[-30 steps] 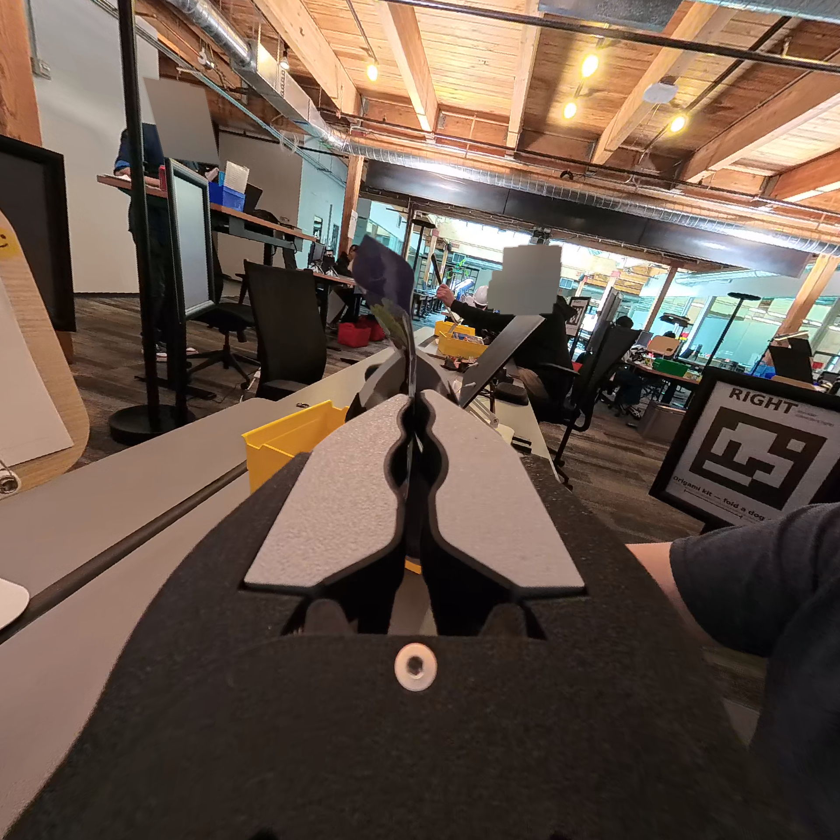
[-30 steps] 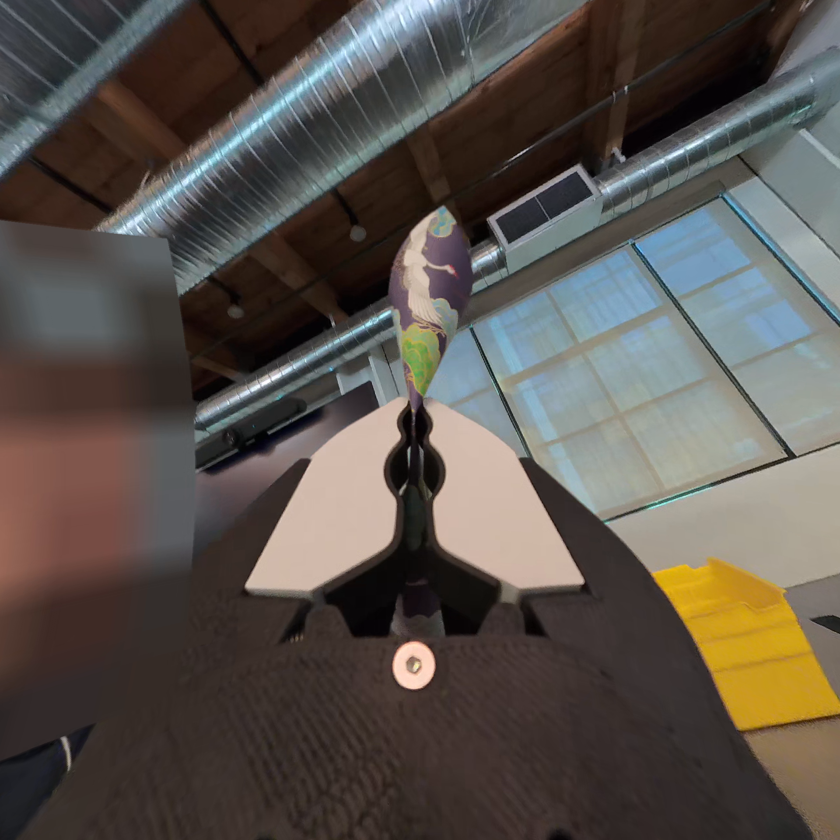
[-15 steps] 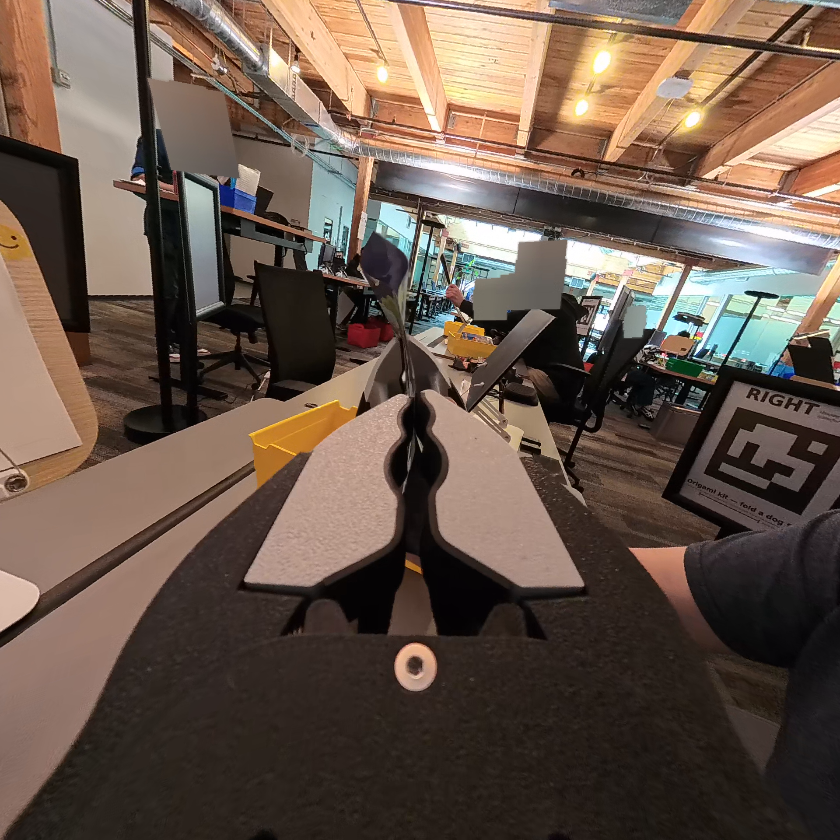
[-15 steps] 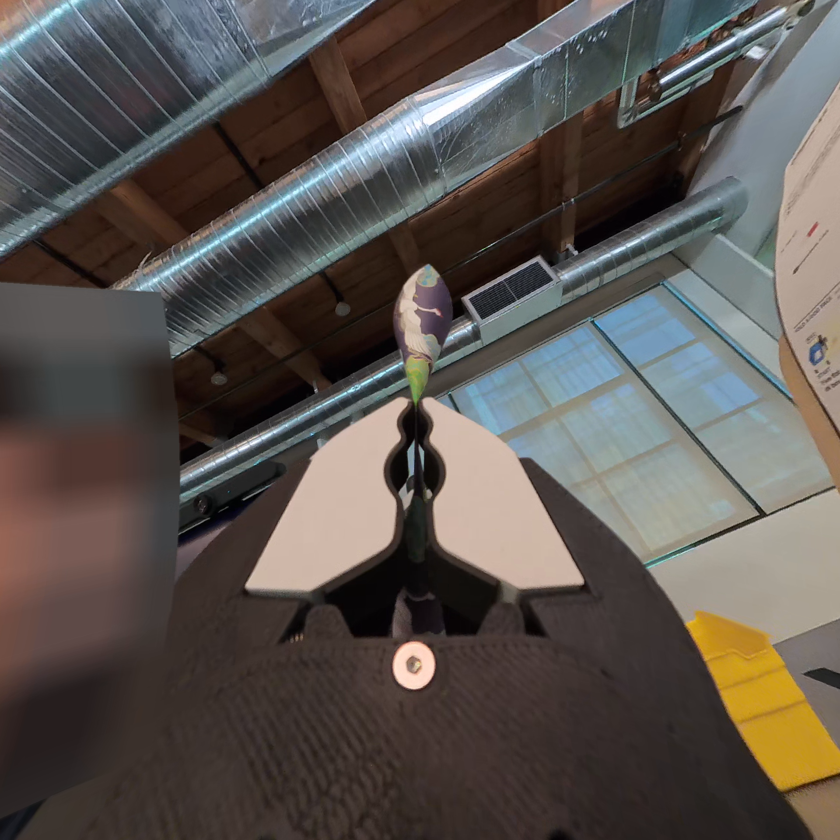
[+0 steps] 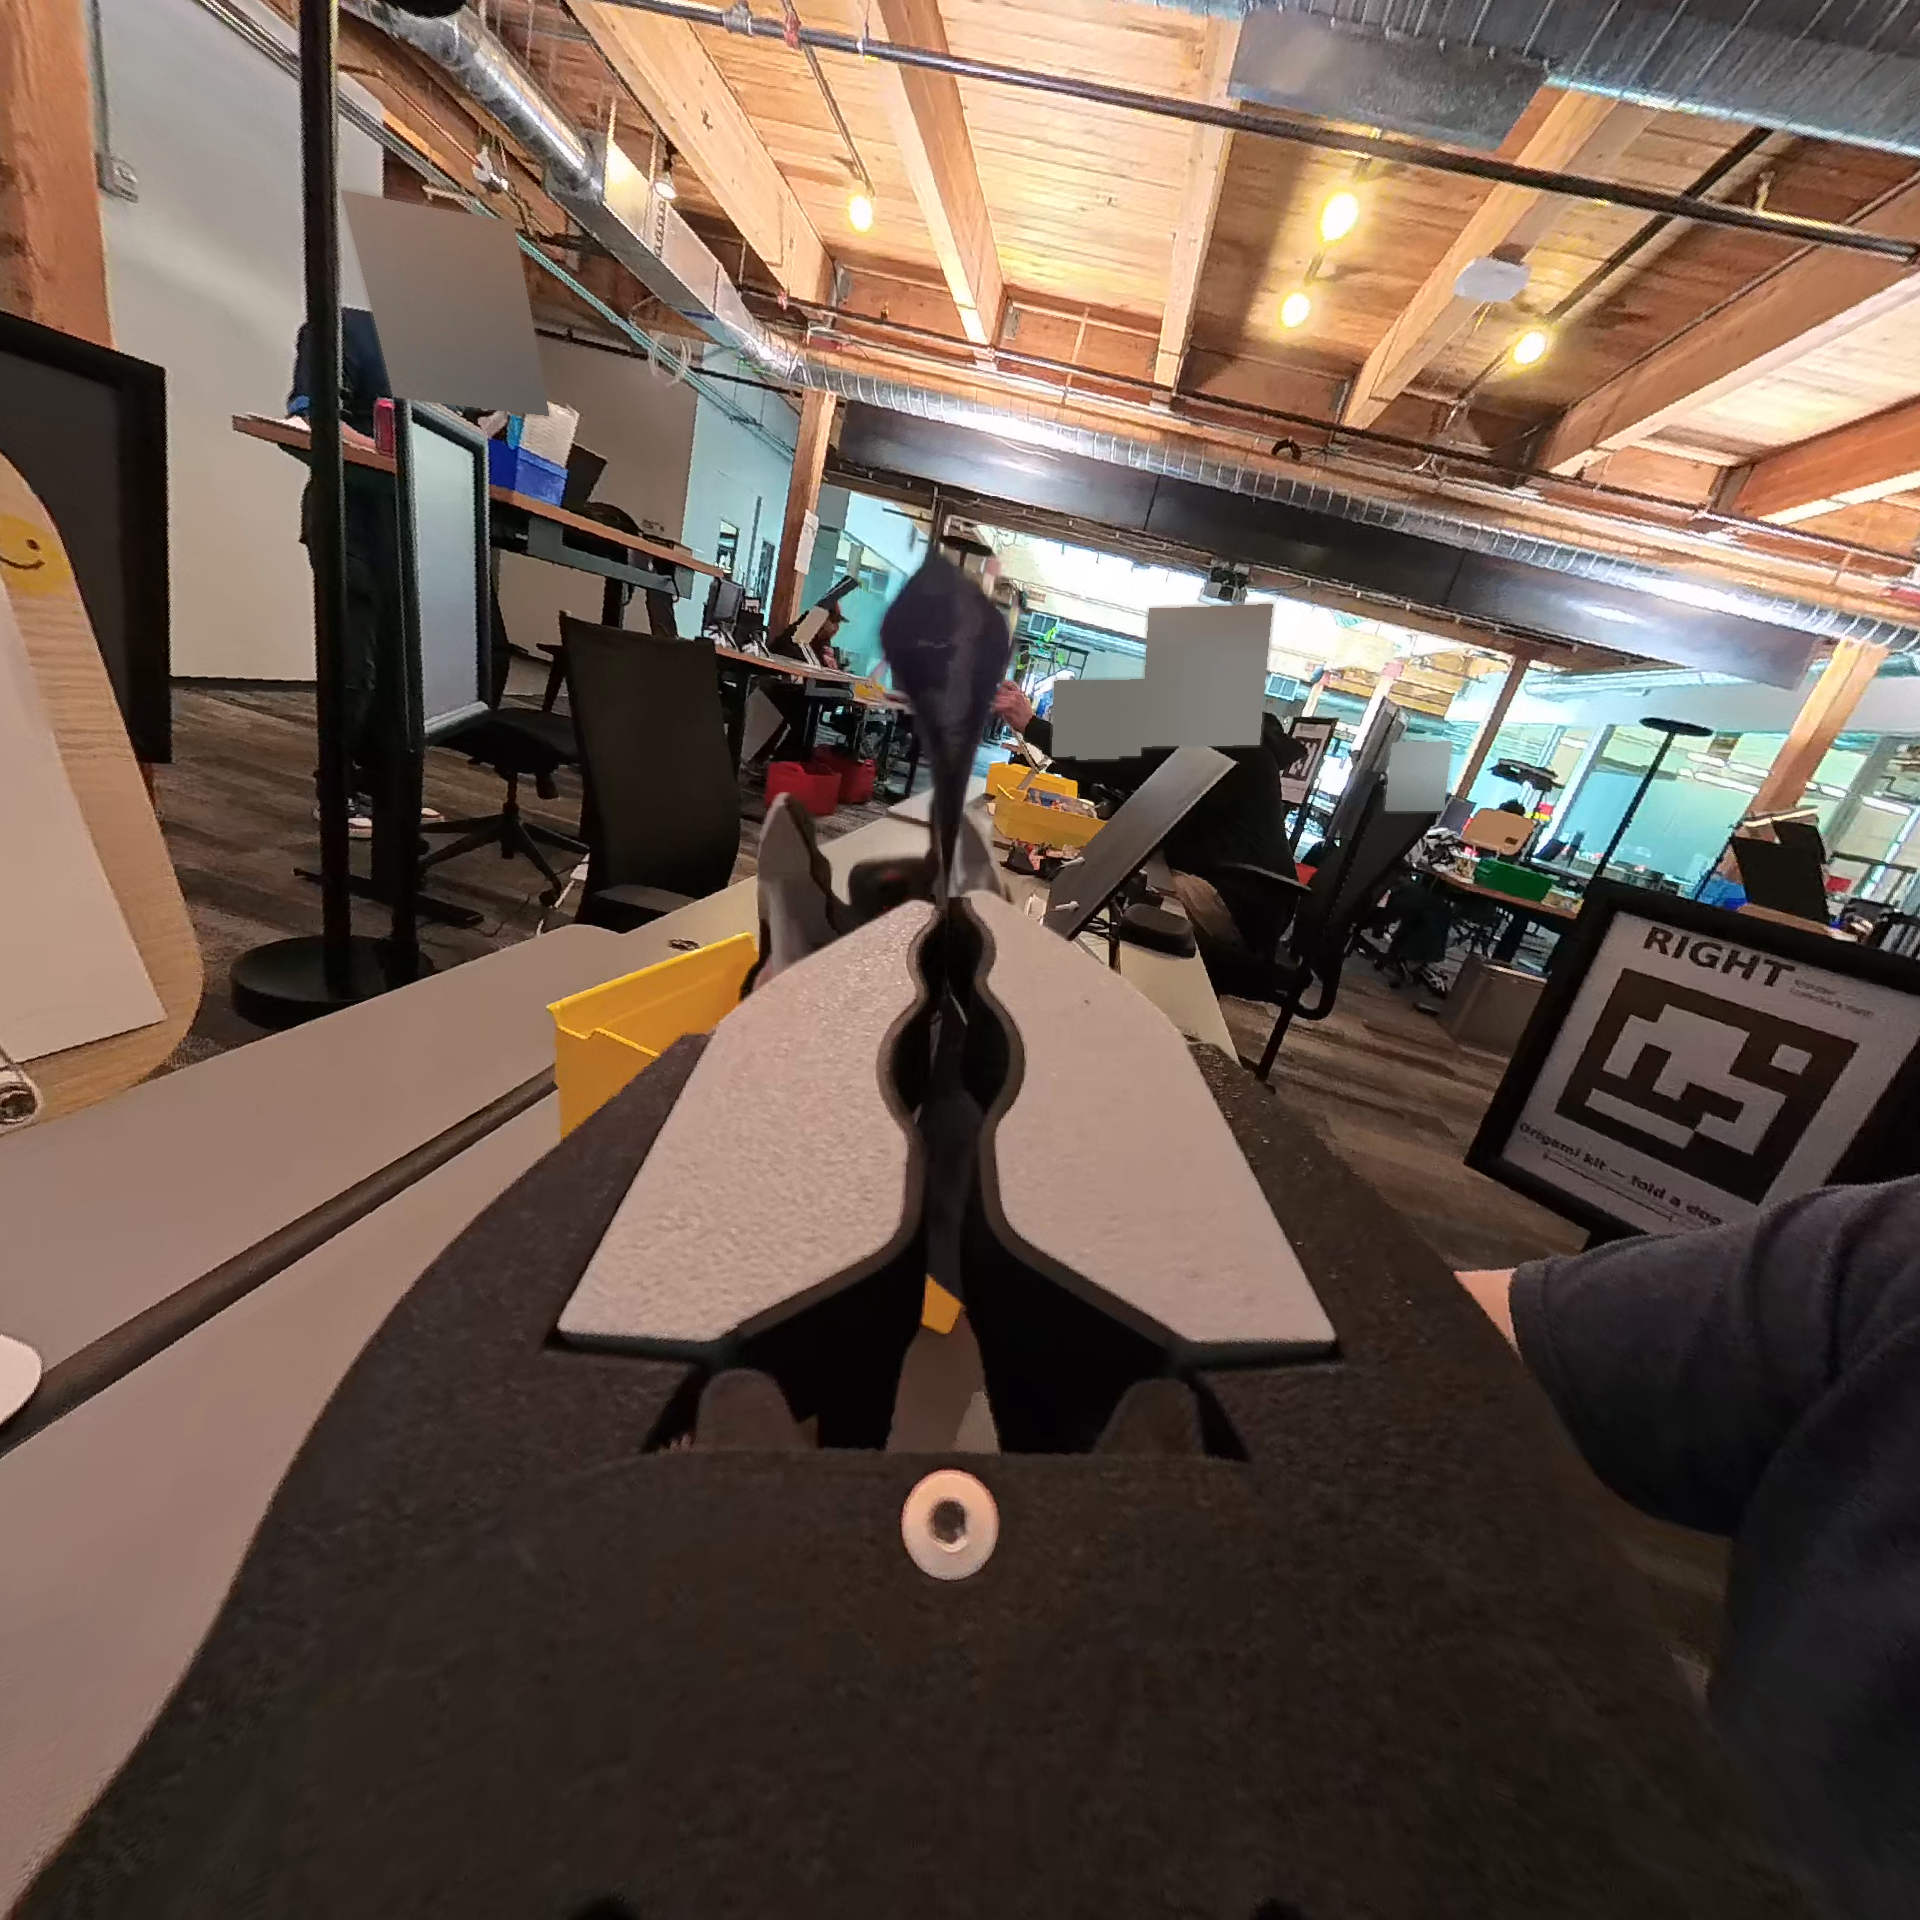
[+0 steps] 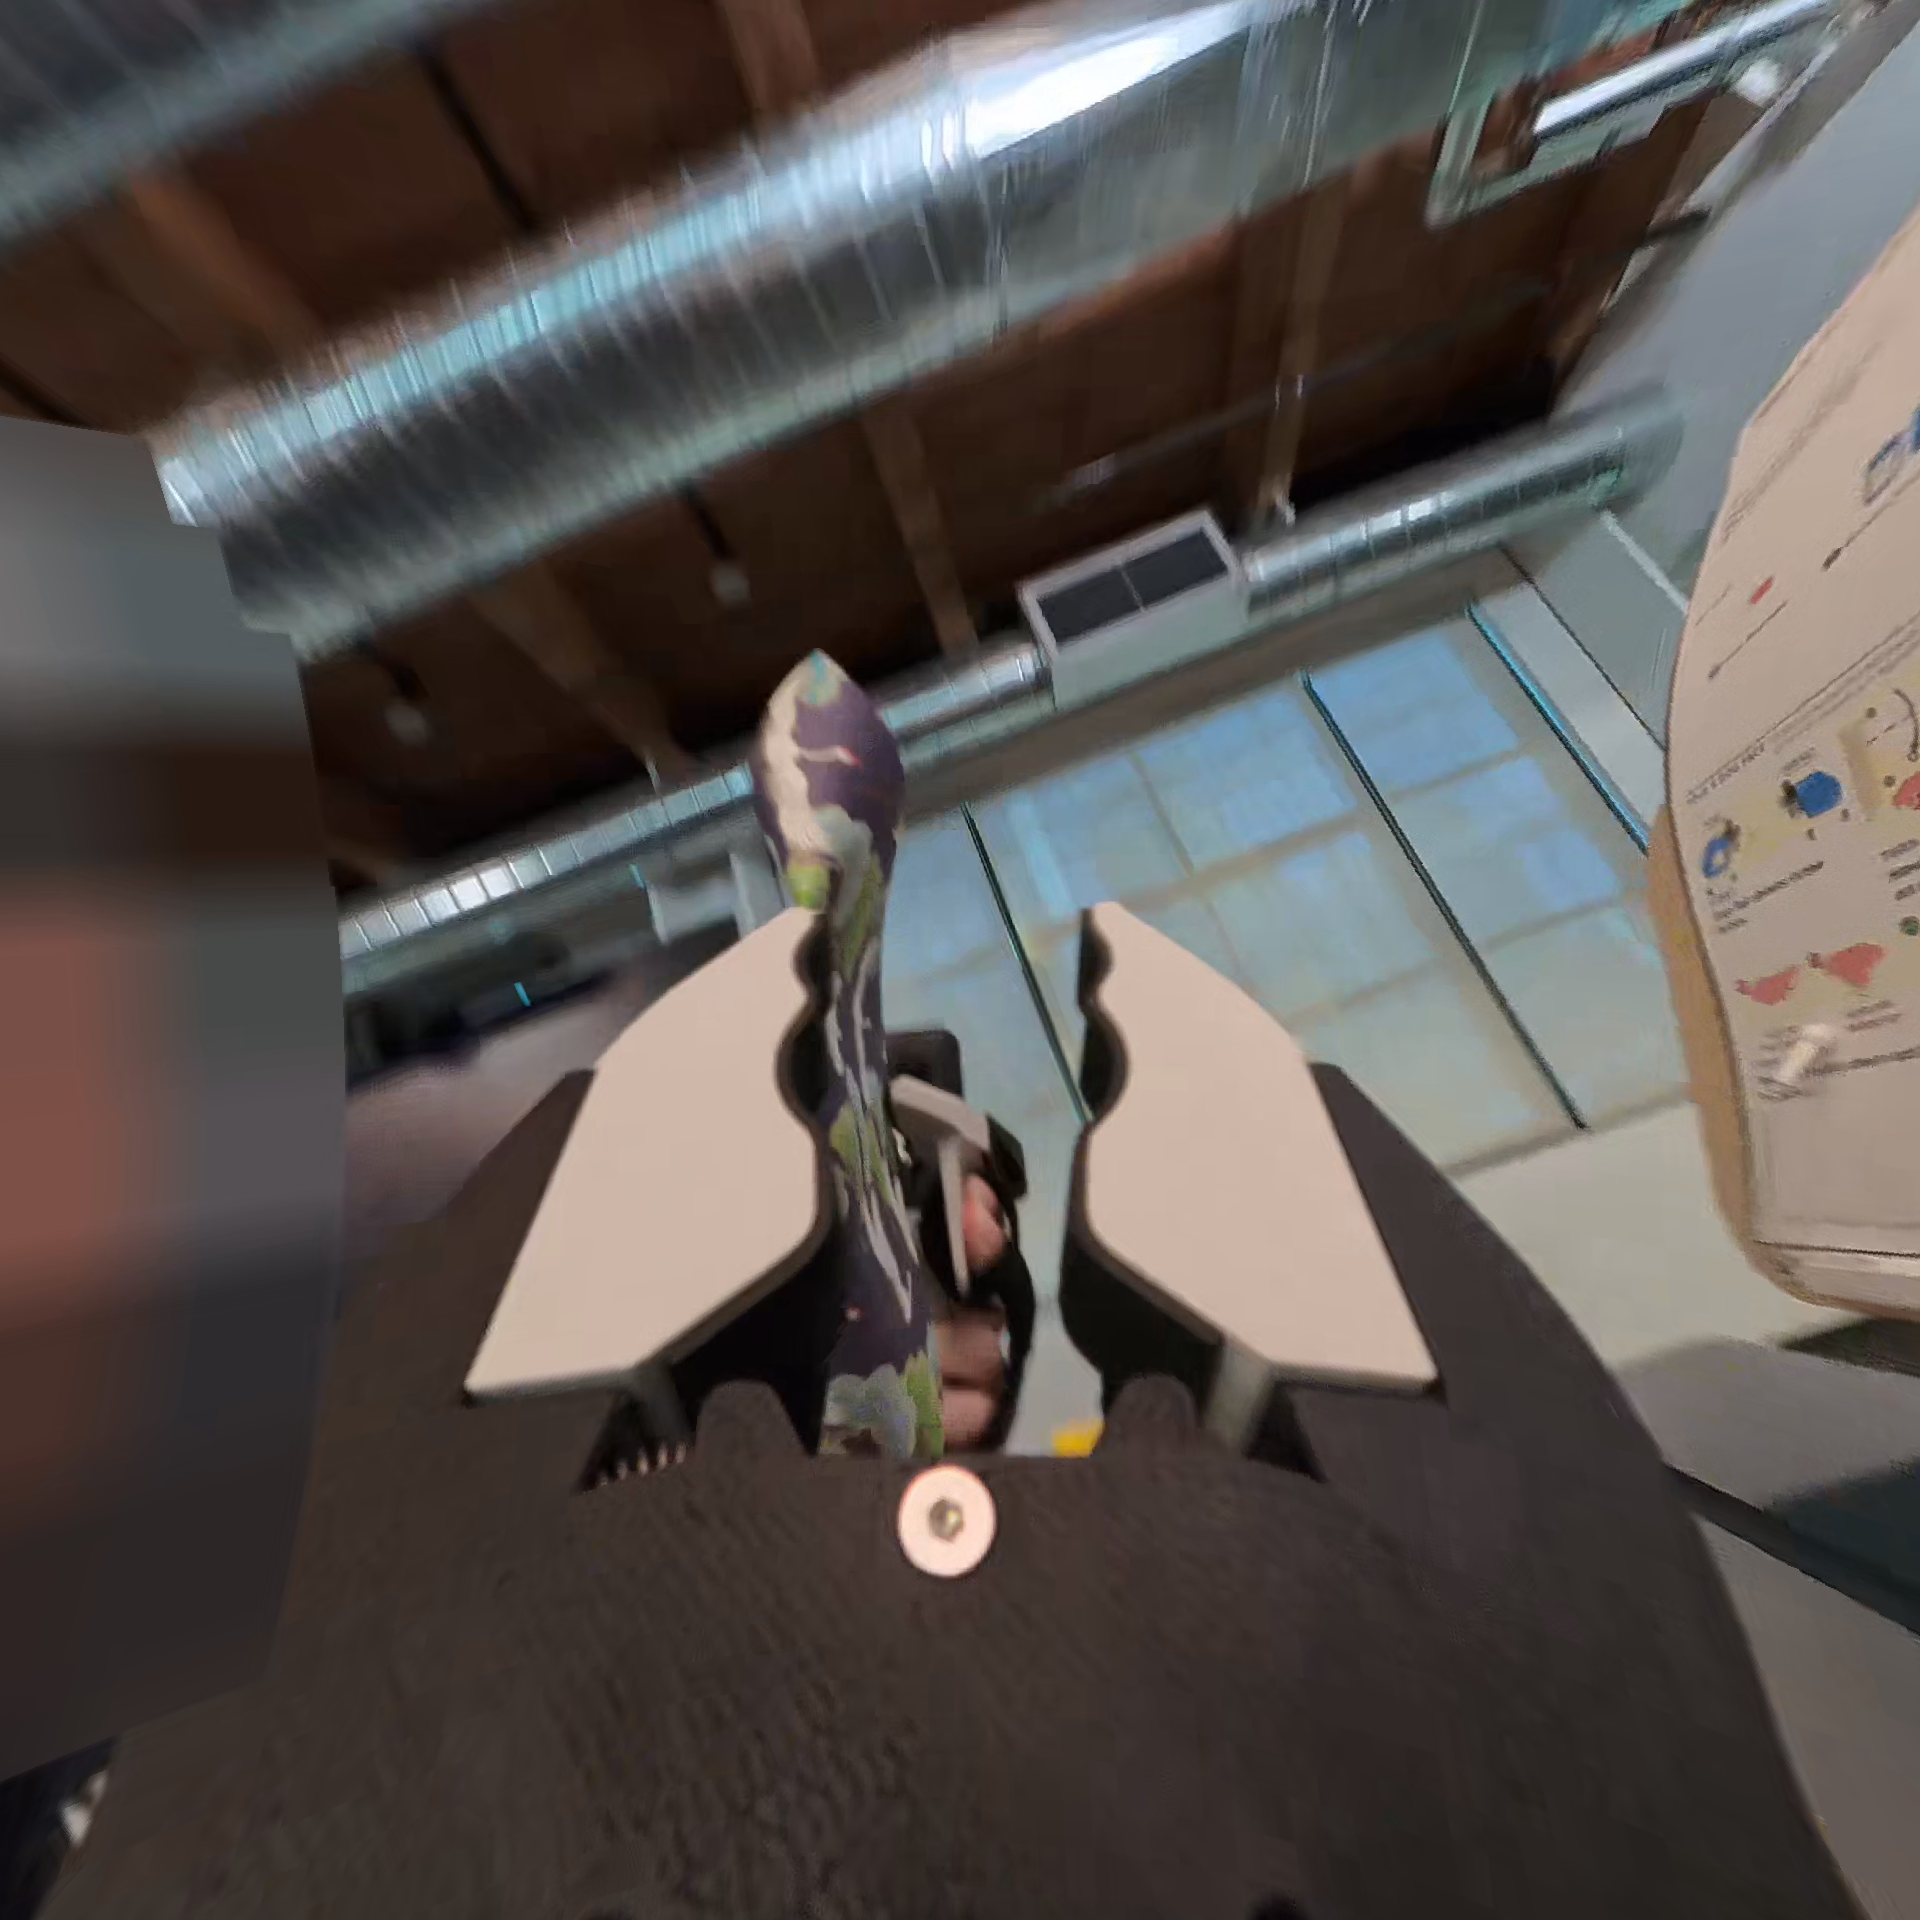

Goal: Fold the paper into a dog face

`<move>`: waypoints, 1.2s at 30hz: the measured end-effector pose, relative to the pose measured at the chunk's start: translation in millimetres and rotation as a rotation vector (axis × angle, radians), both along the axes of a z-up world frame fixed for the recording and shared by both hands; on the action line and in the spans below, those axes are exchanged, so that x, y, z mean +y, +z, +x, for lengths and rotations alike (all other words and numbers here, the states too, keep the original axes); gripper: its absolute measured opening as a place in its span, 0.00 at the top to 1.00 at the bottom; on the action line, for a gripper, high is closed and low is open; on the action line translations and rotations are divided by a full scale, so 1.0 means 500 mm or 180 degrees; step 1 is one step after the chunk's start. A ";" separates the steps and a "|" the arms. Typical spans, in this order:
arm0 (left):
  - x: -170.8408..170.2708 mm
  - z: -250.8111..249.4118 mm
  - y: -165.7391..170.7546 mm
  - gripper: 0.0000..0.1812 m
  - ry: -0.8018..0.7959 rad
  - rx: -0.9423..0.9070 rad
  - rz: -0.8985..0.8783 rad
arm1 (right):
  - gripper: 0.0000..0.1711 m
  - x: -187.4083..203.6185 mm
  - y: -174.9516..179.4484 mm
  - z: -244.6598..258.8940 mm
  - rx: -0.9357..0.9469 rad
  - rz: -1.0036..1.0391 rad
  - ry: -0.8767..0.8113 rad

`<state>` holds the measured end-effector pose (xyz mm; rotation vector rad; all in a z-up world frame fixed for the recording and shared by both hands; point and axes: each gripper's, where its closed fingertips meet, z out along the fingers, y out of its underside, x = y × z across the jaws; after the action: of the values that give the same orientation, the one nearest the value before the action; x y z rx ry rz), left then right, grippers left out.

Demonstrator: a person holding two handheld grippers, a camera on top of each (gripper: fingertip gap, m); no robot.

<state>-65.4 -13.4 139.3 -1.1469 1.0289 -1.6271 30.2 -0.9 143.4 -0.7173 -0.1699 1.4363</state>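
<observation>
Up in the air, the left gripper (image 5: 948,914) has its two grey fingers (image 5: 769,1122) pressed together on the patterned paper (image 5: 943,665), which stands on edge and rises above the fingertips as a dark, purple leaf-shaped flap. Beyond those tips part of the right gripper (image 5: 821,883) shows, grey and black, just behind the sheet. Below lies the grey counter (image 5: 260,1132), with a yellow bin (image 5: 644,1013) sitting on it past the left finger. To the right a black-framed sign (image 5: 1714,1081) with a square marker stands tilted, and a dark sleeve (image 5: 1756,1351) enters at the right edge.

Seen from the right wrist, the picture is blurred. The right gripper (image 6: 945,935) has its fingers (image 6: 686,1174) clearly apart, a wide gap between them. The paper (image 6: 842,831), purple with white and green print, runs up through that gap close against the inner edge of the left-hand finger, well clear of the other one; whether it touches cannot be told. Behind it, through the gap, the left gripper (image 6: 935,1132) and the hand (image 6: 971,1351) holding it are visible. A tan instruction board (image 6: 1818,831) fills the right edge
</observation>
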 end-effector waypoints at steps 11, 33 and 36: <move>-0.015 0.012 -0.012 1.00 -0.0082 0.0116 0.0072 | 0.79 -0.020 0.010 -0.063 -0.0872 -0.0062 0.0130; -0.030 0.038 -0.034 1.00 -0.0200 0.0233 0.0006 | 1.00 -0.032 0.034 -0.007 -0.0164 -0.0064 0.0367; -0.032 0.042 -0.036 1.00 -0.0212 0.0235 -0.0011 | 1.00 -0.029 0.033 0.002 -0.0050 -0.0110 0.0403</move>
<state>-44.6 -29.3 121.4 -1.1938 1.1226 -1.6494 31.5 -15.5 160.2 -0.7572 -0.2061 1.5577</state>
